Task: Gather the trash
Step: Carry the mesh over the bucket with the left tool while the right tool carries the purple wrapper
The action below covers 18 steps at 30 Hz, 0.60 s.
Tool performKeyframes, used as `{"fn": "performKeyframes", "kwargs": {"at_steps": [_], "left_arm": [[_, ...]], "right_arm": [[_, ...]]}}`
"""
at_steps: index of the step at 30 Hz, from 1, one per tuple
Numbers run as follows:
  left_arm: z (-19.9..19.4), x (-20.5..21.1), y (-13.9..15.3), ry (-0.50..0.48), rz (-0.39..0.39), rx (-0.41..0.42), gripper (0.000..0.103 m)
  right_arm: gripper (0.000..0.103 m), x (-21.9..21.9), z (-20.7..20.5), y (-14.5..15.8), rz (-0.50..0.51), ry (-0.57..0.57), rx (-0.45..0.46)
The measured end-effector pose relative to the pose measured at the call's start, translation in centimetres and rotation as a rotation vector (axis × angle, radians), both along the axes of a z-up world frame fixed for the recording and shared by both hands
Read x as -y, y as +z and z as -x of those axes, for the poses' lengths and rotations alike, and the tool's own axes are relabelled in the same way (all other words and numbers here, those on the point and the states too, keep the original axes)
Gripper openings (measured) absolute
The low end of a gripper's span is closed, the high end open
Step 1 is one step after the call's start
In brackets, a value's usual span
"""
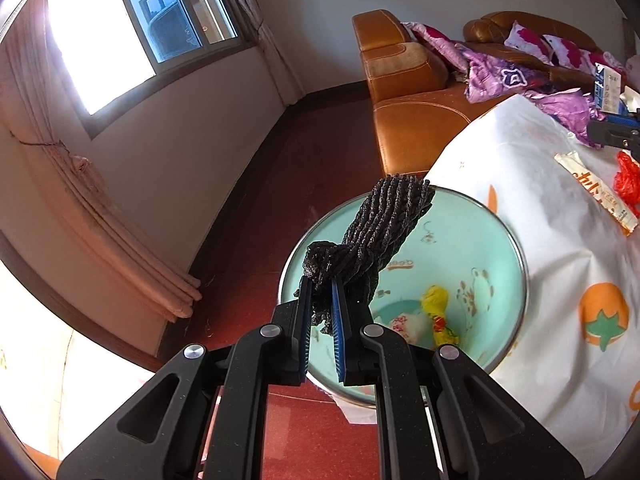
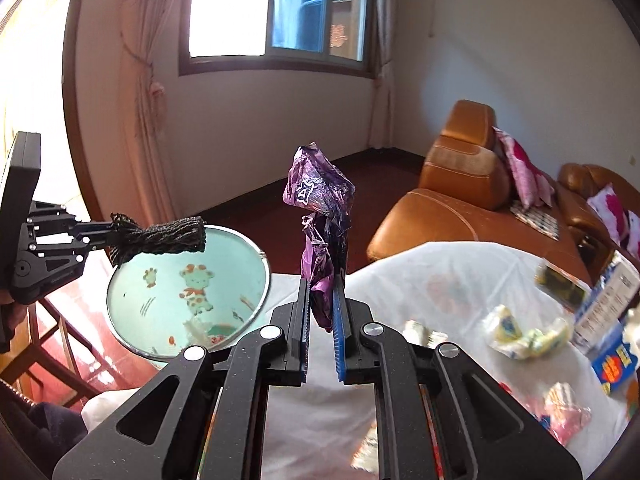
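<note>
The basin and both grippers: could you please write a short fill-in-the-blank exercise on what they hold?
1. The left gripper is shut on a black ____ piece held above the basin.
2. The right gripper holds a crumpled wrapper coloured ____.
3. A yellow scrap lies ____ the basin.
4. The basin's inside is pale ____.

Missing words: mesh; purple; inside; green

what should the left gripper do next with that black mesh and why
Probably open the left gripper and let the black mesh drop: it already hangs over the basin, where other trash lies.
</note>
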State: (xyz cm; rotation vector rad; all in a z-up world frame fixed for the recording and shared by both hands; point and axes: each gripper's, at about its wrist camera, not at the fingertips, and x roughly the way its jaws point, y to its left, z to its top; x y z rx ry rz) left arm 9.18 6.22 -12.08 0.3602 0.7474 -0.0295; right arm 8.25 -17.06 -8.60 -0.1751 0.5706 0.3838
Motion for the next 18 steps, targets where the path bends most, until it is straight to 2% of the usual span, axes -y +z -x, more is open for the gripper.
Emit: {"fn": "performKeyframes", "kwargs": {"at_steps": [18], "left_arm": [[0.4,-2.3,-0.5,0.028,0.028,-0.017,0.009]], "right_arm": [[0.011,-4.6,-1.6,-2.6,0.07,0.122,-0.012]]}}
